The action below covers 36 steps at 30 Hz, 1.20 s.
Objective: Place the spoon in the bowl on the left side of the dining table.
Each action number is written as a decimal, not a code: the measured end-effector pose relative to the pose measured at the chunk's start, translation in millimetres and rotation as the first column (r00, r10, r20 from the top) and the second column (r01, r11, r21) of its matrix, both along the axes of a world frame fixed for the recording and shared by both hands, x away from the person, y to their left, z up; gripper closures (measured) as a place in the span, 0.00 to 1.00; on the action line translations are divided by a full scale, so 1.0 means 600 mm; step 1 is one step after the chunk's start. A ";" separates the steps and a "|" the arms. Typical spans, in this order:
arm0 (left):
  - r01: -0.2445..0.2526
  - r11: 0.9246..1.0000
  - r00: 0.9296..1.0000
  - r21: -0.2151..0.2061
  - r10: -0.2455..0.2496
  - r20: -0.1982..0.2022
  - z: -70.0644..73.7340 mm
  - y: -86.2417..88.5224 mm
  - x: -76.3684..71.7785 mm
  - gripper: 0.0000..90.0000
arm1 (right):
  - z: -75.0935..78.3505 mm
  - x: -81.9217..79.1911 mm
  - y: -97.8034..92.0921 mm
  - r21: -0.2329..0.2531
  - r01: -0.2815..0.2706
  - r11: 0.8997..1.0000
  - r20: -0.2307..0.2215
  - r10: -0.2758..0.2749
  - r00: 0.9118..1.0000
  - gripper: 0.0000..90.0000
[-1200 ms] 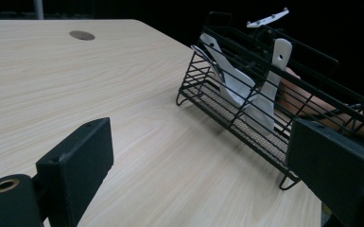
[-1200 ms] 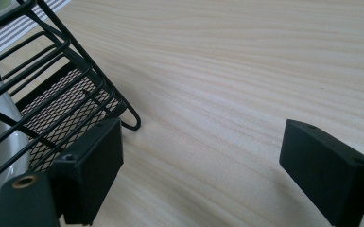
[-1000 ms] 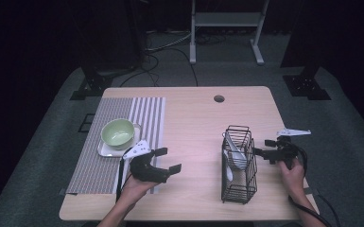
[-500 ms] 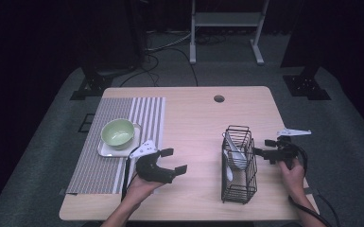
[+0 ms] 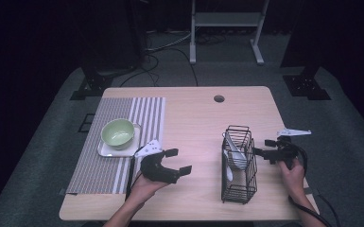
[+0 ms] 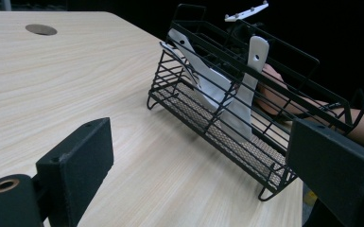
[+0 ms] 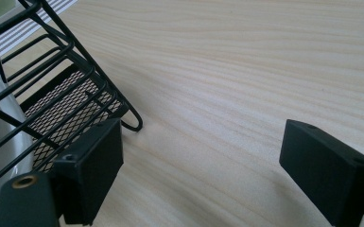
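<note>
Now, nearest the person: left gripper (image 5: 174, 161) has travelled across the wood toward 3 o'clock over the last second, leaving the striped placemat (image 5: 123, 142) edge behind. Jaws spread wide, nothing between them. Left gripper view looks along them at the wire basket (image 6: 246, 137), well inside the frame but not yet touched.

Right gripper (image 5: 264, 147) unchanged in place: parked just beside the basket's 3 o'clock side, jaws apart, holding nothing. Right gripper view puts one jaw close against the basket foot (image 7: 131, 124); contact cannot be confirmed.

Basket (image 5: 238, 163) stands on the table's right half. White utensils (image 5: 234, 153) lean inside it, a flat spatula-like handle (image 6: 254, 61) upright, a broader white piece (image 6: 203, 75) tilted behind the wires.

Farther off, at 10 o'clock from the left gripper: green bowl (image 5: 118, 132) on a small white tray (image 5: 105, 150), resting on the placemat. Untouched by either gripper.

Reading: the left hand's shift points to a reach for the basket's contents, likely to carry a utensil to the bowl side. The right gripper seems posted to steady the basket. No grasp made yet.
</note>
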<state>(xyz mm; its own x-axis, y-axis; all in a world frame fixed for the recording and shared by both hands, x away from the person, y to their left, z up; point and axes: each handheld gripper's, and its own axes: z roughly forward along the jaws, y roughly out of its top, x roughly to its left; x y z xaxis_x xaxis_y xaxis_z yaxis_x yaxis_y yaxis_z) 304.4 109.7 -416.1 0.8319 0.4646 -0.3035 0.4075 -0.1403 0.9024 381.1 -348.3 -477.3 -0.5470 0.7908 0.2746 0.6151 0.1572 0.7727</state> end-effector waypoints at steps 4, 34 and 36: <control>0.012 1.000 1.000 0.001 -0.012 -0.002 0.001 -0.009 0.001 0.08 | 0.000 0.000 -0.001 0.005 -0.001 1.000 0.002 0.001 1.000 0.15; 0.078 0.997 0.997 -0.004 -0.078 -0.009 0.008 -0.060 -0.002 0.08 | 0.000 -0.001 -0.001 0.012 -0.005 1.000 0.003 0.005 1.000 0.15; 0.078 0.997 0.997 -0.007 -0.078 -0.008 0.008 -0.062 -0.002 0.08 | 0.000 -0.001 -0.001 0.012 -0.004 1.000 0.003 0.004 1.000 0.15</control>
<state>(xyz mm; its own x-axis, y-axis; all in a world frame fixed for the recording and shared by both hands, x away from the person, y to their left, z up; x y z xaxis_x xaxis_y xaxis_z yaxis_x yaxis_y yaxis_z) 303.1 72.4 -411.3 0.8629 0.3965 -0.3133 0.4031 -0.1663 0.8999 380.5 -349.2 -477.0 -0.5508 0.7854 0.2825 0.6124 0.1502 0.7761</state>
